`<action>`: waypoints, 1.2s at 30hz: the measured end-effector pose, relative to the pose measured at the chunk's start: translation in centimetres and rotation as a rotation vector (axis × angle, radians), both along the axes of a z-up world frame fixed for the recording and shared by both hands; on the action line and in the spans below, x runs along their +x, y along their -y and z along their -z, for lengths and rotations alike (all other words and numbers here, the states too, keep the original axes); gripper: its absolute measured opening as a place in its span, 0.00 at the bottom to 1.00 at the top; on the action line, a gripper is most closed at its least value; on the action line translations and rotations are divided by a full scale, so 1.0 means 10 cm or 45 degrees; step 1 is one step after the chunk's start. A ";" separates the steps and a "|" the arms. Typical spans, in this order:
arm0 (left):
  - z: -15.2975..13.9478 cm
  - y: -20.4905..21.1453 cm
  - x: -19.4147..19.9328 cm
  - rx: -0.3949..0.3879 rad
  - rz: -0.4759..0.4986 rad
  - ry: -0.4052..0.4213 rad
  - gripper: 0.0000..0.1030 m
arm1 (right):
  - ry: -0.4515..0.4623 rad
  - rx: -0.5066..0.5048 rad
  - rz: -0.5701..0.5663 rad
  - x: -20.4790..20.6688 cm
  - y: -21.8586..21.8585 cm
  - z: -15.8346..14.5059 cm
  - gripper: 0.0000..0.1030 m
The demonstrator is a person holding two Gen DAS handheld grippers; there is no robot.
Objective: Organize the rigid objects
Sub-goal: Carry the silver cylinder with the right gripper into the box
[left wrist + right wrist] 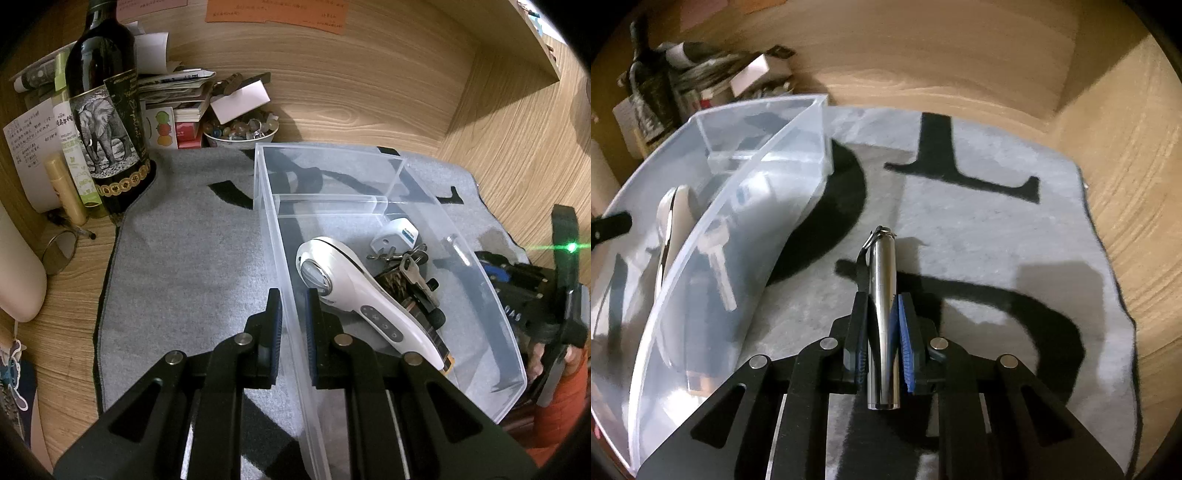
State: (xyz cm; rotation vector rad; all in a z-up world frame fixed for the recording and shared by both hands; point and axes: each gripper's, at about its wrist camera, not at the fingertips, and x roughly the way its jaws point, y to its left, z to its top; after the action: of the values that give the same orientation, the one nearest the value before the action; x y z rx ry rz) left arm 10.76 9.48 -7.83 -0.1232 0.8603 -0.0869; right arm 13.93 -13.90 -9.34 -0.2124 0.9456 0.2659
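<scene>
Both grippers angle downward: left gripper (293,332) jaws clamp bin wall (284,295); right gripper (882,332) jaws grasp metal cylinder (882,317).

Light wood-grain desk surface (332,92) ahead of the gripper, wooden side panel (517,122) to its right, grey felt mat with black letters (184,258) beneath it, dark elephant-label wine bottle (107,122) and stacked papers (173,85) far left, warm light casting hard shadows.

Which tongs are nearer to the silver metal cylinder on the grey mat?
Right. The right tongs are shut on the silver cylinder. The left tongs clamp the wall of the clear bin, away from it.
</scene>
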 end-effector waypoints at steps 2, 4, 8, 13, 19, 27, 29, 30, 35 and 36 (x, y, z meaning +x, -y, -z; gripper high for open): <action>0.00 0.00 0.00 0.000 0.000 0.000 0.10 | 0.028 0.008 0.016 0.00 0.03 -0.08 0.14; 0.00 0.00 0.00 0.001 0.000 0.000 0.10 | 0.056 0.014 0.021 0.01 0.04 -0.15 0.14; 0.00 0.00 0.00 0.000 0.000 -0.001 0.10 | 0.119 0.031 0.019 -0.02 0.04 -0.33 0.14; 0.00 0.00 0.00 -0.002 0.000 -0.001 0.10 | 0.193 0.054 -0.013 -0.05 -0.02 -0.54 0.14; 0.00 0.00 0.00 0.000 0.000 -0.001 0.10 | 0.263 0.086 -0.074 -0.09 -0.17 -0.73 0.14; 0.00 0.00 0.00 0.000 -0.001 -0.001 0.10 | 0.319 0.126 -0.192 -0.14 -0.45 -0.88 0.14; 0.00 0.00 0.00 0.000 0.000 -0.001 0.10 | 0.317 0.136 -0.222 -0.14 -0.52 -0.88 0.14; 0.00 0.00 0.00 0.000 0.000 -0.001 0.10 | 0.312 0.141 -0.239 -0.14 -0.56 -0.88 0.14; 0.00 0.00 0.00 0.000 0.000 -0.001 0.10 | 0.253 0.140 -0.317 -0.14 -0.75 -0.79 0.14; 0.00 0.00 0.00 0.001 0.000 -0.001 0.10 | 0.233 0.133 -0.333 -0.13 -0.79 -0.75 0.14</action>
State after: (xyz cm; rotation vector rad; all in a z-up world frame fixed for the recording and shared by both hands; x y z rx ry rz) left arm 10.80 9.46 -7.81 -0.1225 0.8609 -0.0864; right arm 12.62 -6.01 -1.86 -0.2600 0.7197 0.5266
